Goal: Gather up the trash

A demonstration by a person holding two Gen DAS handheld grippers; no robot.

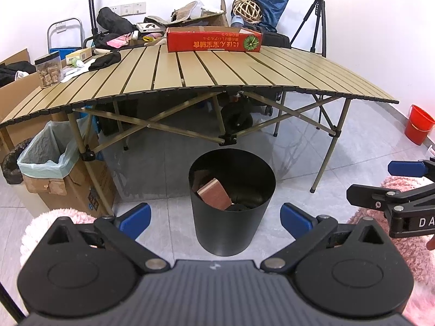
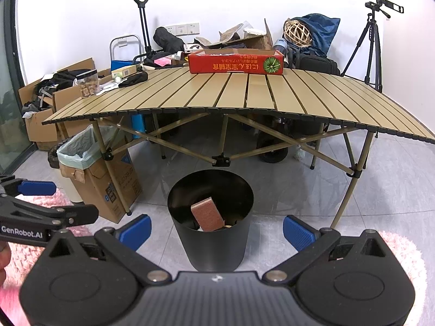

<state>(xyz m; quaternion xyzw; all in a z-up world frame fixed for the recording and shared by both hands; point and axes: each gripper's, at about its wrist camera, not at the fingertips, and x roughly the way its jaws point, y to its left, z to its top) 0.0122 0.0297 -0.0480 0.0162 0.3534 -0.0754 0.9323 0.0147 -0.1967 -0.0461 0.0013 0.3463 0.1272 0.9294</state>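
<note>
A black round trash bin stands on the grey tile floor in front of the folding table. Inside it lies a reddish-brown scouring sponge on top of dark items. My left gripper is open just short of the bin, blue pads wide apart with nothing between them. My right gripper is open too and holds nothing, with the bin between its pads in the view. Each gripper shows at the edge of the other's view: the right gripper and the left gripper.
A tan slatted folding table carries a red cardboard box, a clear jar and clutter at its far edge. A cardboard box lined with a green bag stands left. Also there: a red bucket, a tripod, pink rugs.
</note>
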